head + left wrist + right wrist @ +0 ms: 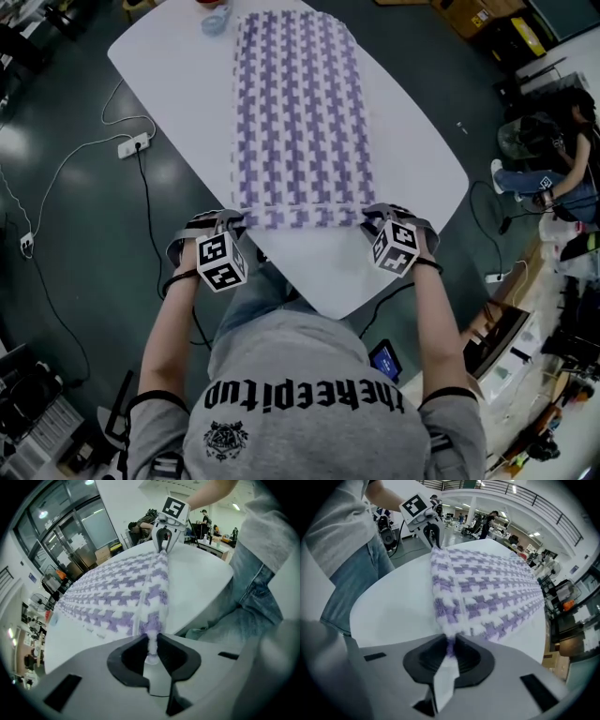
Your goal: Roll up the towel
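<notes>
Fingers of the left gripper (151, 640) and right gripper (451, 641) are pinching the near corners of the towel (300, 112) lying flat on the table (422, 169), probably starting the roll, next needing an even forward turn.

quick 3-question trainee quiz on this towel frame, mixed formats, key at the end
1. True or false: the towel is already fully rolled up.
2. What sits between the jaws of the left gripper? A) a sponge B) the towel's near edge C) nothing
3. Fill in: the towel lies on a white ____.
Key: 1 false; 2 B; 3 table.
</notes>
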